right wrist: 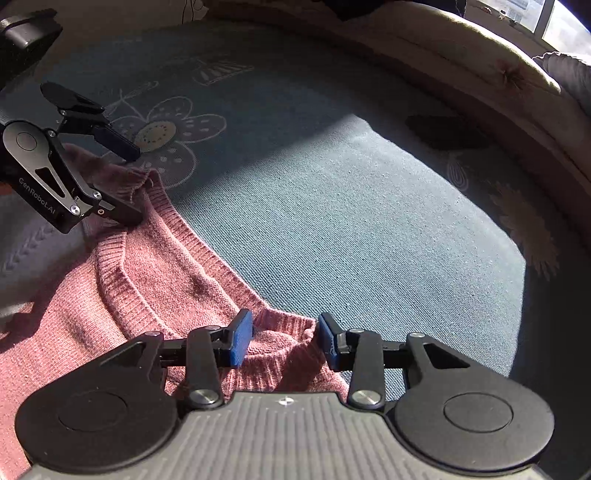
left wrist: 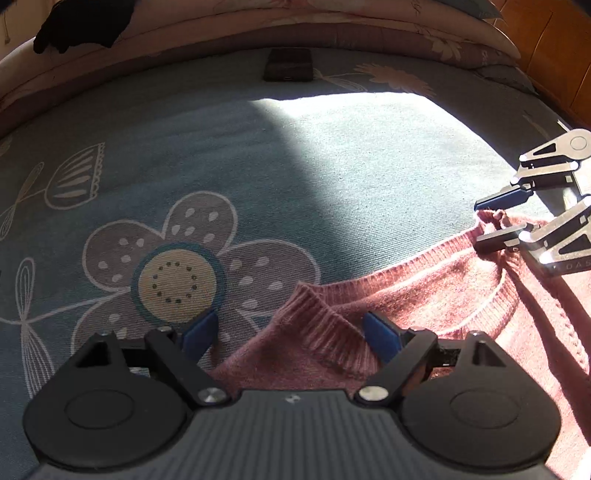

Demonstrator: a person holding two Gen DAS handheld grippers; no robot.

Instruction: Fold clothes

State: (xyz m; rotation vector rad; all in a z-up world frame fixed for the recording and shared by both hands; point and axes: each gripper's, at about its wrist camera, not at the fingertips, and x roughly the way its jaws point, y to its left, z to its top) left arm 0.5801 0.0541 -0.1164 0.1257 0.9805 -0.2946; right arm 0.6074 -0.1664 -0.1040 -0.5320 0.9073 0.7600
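A pink knit sweater [left wrist: 424, 295] lies flat on a blue flower-print bedsheet [left wrist: 332, 166], neckline toward the sheet's middle. My left gripper [left wrist: 291, 336] stands open over one ribbed top corner. Its blue pads [left wrist: 201, 334] are wide apart and clear of the cloth. In the right wrist view the left gripper [right wrist: 129, 177] straddles that corner at the far left. My right gripper [right wrist: 284, 339] has its pads [right wrist: 242, 339] against the bunched other corner of the sweater [right wrist: 155, 280]. The left wrist view shows the right gripper [left wrist: 487, 221] at the right edge with ruffled cloth between its fingers.
A dark flat phone-like object [left wrist: 288, 70] lies on the sheet near the far side. A rolled floral quilt [left wrist: 369, 26] borders the sheet, with a black garment [left wrist: 81, 26] on it. Wooden furniture [left wrist: 554, 55] stands at the right, and a window [right wrist: 546, 18] shows behind.
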